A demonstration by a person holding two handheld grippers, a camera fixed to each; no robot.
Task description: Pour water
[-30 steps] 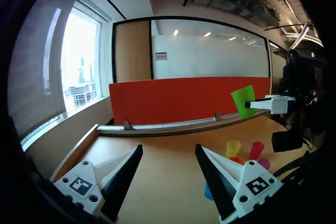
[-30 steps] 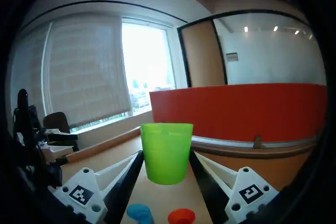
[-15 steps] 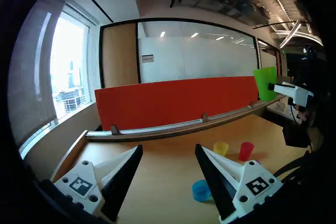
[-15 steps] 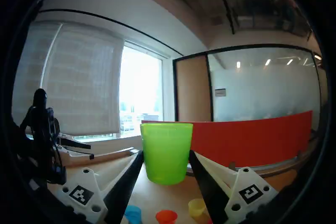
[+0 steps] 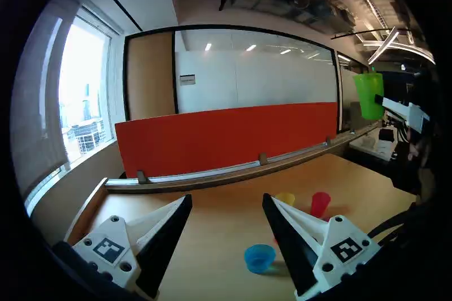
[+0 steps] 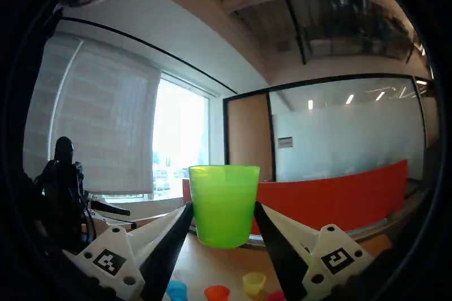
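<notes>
A: Where's the green cup [image 6: 224,210]?

B: Clamped upright between both fingers of the right gripper [image 6: 224,206], high above the desk [image 5: 220,233] and well clear of it. Whether it holds water, I cannot tell.

A: And the left gripper [image 5: 226,196]?

B: Fingers apart, empty, hovering over the desk's near edge.

A: So which step is this?

B: Carrying, I'd judge; no tilt yet. A blue cup [image 5: 259,257] stands by the near edge, with a yellow cup [image 5: 285,198] and a red cup [image 5: 320,204] farther in. Next, the green cup needs lowering over one of them and a slow tip.
</notes>
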